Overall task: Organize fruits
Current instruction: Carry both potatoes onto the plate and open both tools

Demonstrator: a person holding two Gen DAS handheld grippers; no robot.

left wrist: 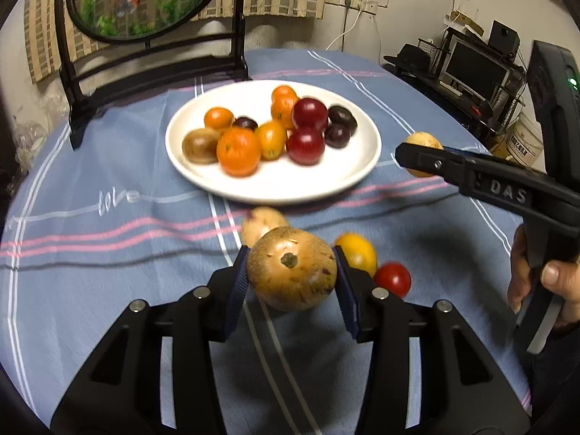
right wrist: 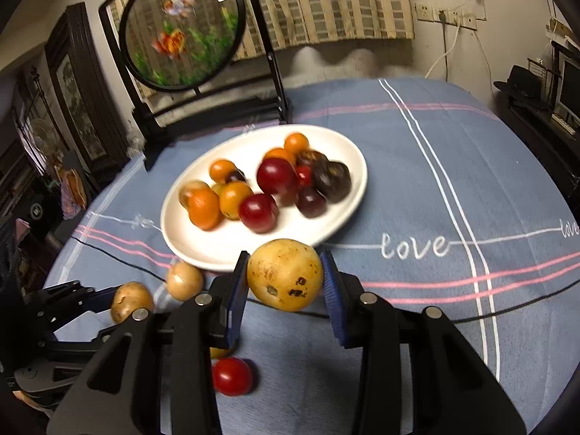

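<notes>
While clamped between blue ribbed pads, sits a round tan-brown fruit with a dark stem scar [left wrist: 291, 268] in the left gripper [left wrist: 291, 272], jaws closed on its two sides, lifted clear of the blue striped tablecloth [left wrist: 108, 272]. Just beyond those jaws, lying on the cloth: a paler tan round fruit [left wrist: 261, 223] behind the left pad, a yellow-orange oval fruit [left wrist: 357, 252] behind the right pad, and a small glossy red round fruit [left wrist: 393, 278] beside the right finger. Farther ahead of the jaws, a white round ceramic plate [left wrist: 326, 181] loaded with orange, dark red and dark purple fruits plus one brownish one.

Off to the right of the left jaws, held by a hand [left wrist: 543, 282], reaches the right gripper [right wrist: 286, 279] from the side, closed on a yellow round fruit with dark specks [right wrist: 285, 278]; seen from its own camera, pinched on both sides by the blue pads, hanging over the near rim of the plate and the cloth. Ahead of and above those jaws, the same plate of mixed fruits. Left of and below the right jaws, the left gripper with its tan-brown fruit, and near it the paler tan fruit on the cloth. Directly beneath the right fingers, the small red fruit resting on the cloth, partly blurred.

Well beyond the plate, at the far edge of the table, stands a black-framed round screen painted with goldfish [right wrist: 181, 36]. Right of the right jaws, white stitched "love" lettering [right wrist: 413, 246] on the cloth.
</notes>
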